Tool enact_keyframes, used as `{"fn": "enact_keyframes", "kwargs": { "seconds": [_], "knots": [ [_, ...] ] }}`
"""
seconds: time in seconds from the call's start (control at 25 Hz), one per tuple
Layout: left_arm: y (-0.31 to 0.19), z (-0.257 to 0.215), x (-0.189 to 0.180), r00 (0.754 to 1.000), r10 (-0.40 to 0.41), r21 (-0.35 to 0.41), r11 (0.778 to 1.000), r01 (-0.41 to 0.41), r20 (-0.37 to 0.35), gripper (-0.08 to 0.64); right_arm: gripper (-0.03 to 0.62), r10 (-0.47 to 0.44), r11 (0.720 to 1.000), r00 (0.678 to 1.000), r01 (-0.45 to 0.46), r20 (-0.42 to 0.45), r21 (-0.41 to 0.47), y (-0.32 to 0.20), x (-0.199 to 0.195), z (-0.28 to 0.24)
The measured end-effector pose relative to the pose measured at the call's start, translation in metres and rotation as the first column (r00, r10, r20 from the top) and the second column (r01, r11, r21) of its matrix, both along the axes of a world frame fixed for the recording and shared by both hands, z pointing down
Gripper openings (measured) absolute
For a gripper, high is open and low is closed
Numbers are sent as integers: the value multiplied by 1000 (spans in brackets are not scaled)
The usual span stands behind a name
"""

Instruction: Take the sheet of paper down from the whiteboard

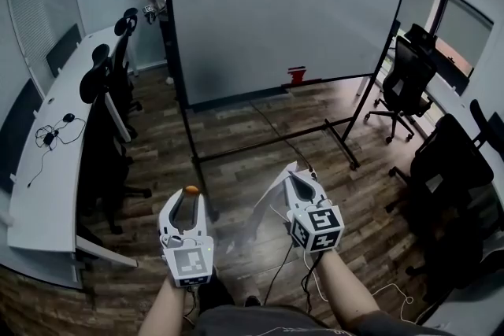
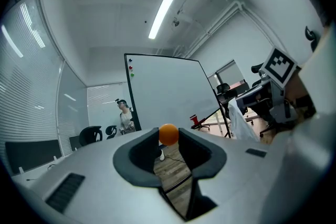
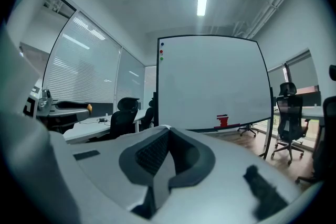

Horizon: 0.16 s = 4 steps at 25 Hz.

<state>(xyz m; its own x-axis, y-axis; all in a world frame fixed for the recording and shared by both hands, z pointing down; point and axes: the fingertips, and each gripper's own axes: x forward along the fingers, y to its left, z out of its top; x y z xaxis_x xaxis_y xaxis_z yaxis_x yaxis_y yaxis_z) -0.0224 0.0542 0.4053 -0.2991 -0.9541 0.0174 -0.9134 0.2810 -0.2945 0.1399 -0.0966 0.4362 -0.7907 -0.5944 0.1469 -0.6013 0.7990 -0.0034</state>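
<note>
The sheet of paper is off the far whiteboard — clamped in the right gripper, drooping leftward toward the left gripper, where an orange ball is pinched.

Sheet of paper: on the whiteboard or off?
Off: the whiteboard is bare of paper, and the sheet hangs from the right tool.

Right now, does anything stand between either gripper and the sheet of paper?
Nothing visible does. The right gripper is already shut on the sheet of paper, away from the whiteboard; the left gripper holds an orange ball.
</note>
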Motion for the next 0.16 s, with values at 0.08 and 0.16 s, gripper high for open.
{"fn": "enact_keyframes", "kwargs": {
  "seconds": [0.08,0.16],
  "knots": [
    [2,-1,10,1000,-3,7,1000,3,-11,124,21,-6,1000,1000,6,-1,3,2,7,-1],
    [3,0,19,1000,-3,12,1000,3,-19,124,21,-11,1000,1000,11,-1,7,3,13,-2]
  ]
}}
